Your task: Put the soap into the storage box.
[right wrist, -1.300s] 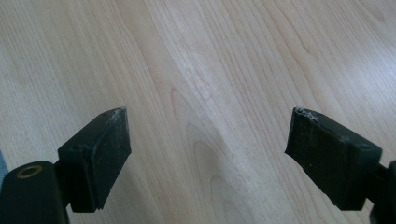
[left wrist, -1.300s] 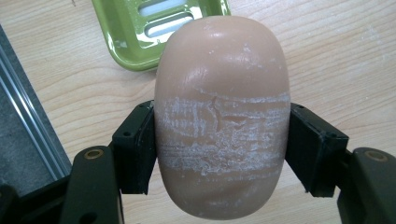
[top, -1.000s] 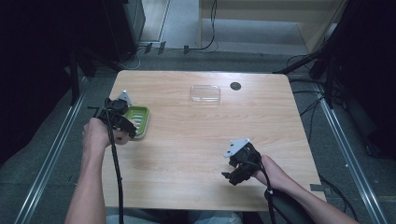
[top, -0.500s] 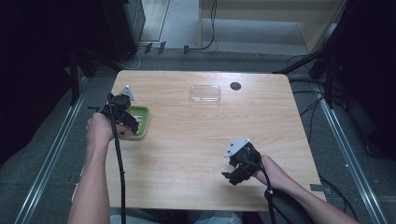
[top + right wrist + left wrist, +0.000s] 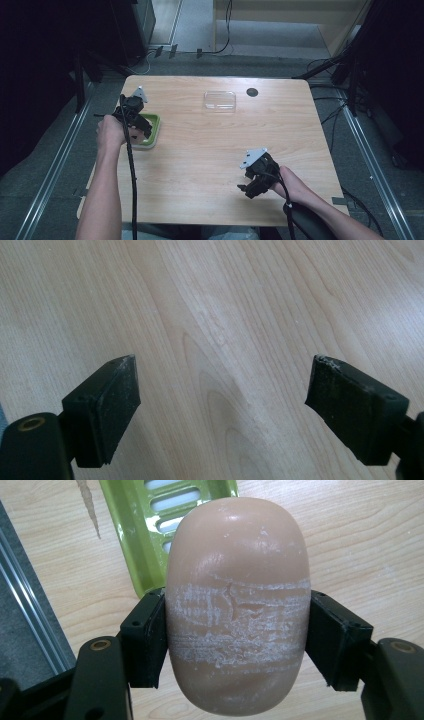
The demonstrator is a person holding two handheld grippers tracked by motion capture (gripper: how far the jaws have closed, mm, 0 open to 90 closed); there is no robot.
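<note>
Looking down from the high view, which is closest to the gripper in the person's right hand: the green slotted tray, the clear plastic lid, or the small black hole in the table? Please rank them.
From the right gripper:
1. Clear plastic rectangular lid, far side of the table, near the middle.
2. Small round black hole, just beyond the lid, at the far edge; close to the lid's rank.
3. Green slotted plastic tray, across at the left edge.

It looked like a lab or recording room. A bare wooden table (image 5: 220, 150) stood on grey carpet (image 5: 45, 165) between metal floor rails (image 5: 372, 150), with cables (image 5: 225, 30) trailing across the floor and dark equipment stands (image 5: 350, 75) around it.
</note>
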